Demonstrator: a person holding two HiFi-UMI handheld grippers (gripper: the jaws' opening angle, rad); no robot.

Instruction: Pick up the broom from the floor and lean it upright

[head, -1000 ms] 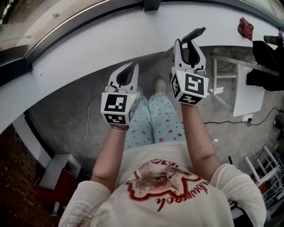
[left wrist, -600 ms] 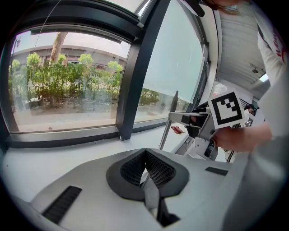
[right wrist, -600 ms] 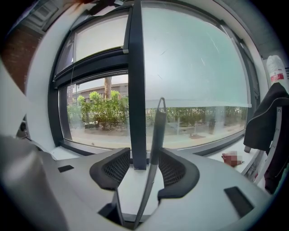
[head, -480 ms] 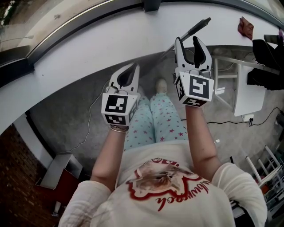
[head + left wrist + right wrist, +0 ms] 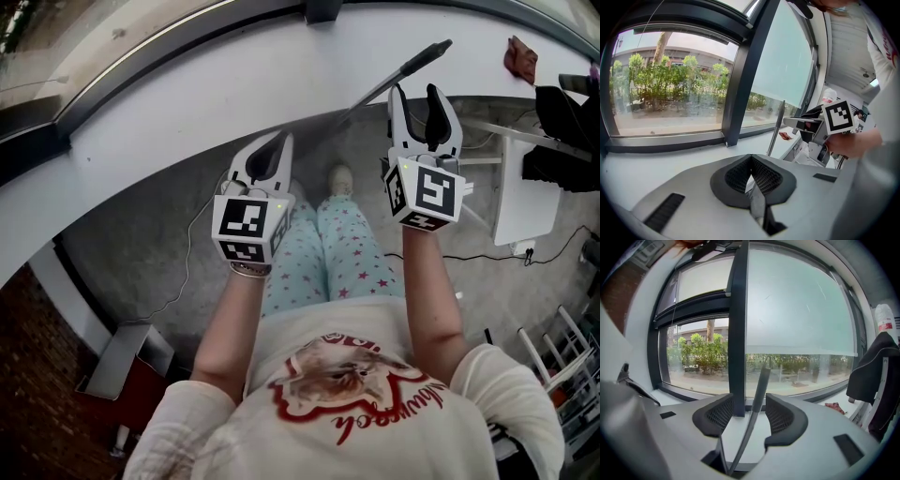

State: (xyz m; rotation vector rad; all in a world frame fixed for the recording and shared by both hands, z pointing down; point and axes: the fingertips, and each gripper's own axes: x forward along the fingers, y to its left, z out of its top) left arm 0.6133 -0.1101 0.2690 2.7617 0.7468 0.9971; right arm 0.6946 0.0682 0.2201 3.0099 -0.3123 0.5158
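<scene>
The broom's grey handle point(image 5: 394, 82) with a black grip leans upright against the white windowsill point(image 5: 187, 108). It also shows as a thin pole point(image 5: 777, 132) resting on the sill. My right gripper point(image 5: 425, 101) is open, its jaws having just been opening. In the right gripper view the handle point(image 5: 757, 399) rises between the two pads point(image 5: 780, 416) with a gap on each side, and the right gripper point(image 5: 750, 411) does not press it. My left gripper point(image 5: 274, 155) hangs left of the handle, shut on nothing, with the pads of the left gripper point(image 5: 751, 176) meeting.
A white table point(image 5: 514, 192) stands on the right with dark clothing point(image 5: 562, 136) beside it. A red cloth point(image 5: 518, 58) lies on the sill. A cable point(image 5: 185, 258) runs over the grey floor. My legs point(image 5: 328, 253) stand just below the grippers.
The right gripper's jaws have spread apart off the broom handle and the gripper has shifted right and slightly up. The handle stays leaning on the sill. The left gripper is unmoved.
</scene>
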